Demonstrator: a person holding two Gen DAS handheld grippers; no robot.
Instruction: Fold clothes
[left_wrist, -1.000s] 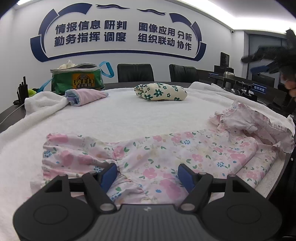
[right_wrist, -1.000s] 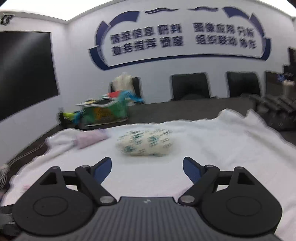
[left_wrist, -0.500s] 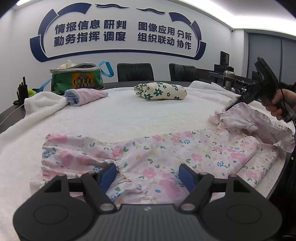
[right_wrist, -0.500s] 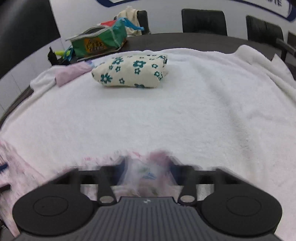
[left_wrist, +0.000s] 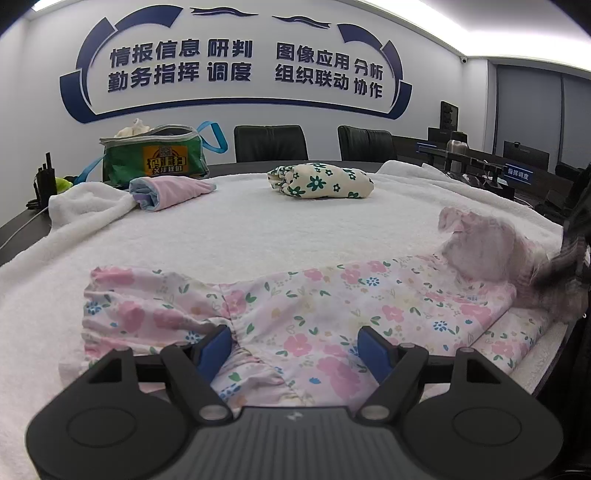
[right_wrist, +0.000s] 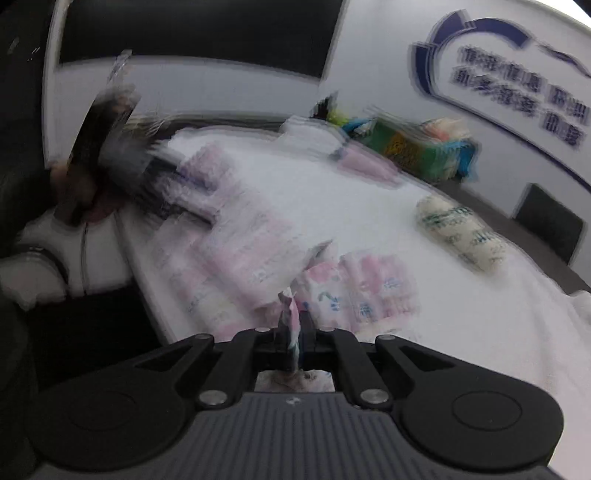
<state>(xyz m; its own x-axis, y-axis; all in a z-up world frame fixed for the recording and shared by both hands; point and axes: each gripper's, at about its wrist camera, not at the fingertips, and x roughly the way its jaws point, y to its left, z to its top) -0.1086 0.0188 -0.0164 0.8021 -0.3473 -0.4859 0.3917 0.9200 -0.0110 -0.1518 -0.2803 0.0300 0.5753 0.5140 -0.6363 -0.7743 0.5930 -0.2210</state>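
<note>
While the left tongs (left_wrist: 293, 345) hung released, the limp, light floral garment's (left_wrist: 314, 306) edge was pinched by the right tongs (right_wrist: 295, 332).

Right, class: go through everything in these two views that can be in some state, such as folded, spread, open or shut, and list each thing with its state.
Pink floral garment: spread flat on the towel, far end lifted.
Left gripper: open, over the garment, not gripping.
Right gripper: shut on a pinch of the garment.
Green-flowered garment: folded into a bundle.
Pink-and-blue garment: folded.
Green bag: open at the top.
White towel: spread over the table.
</note>
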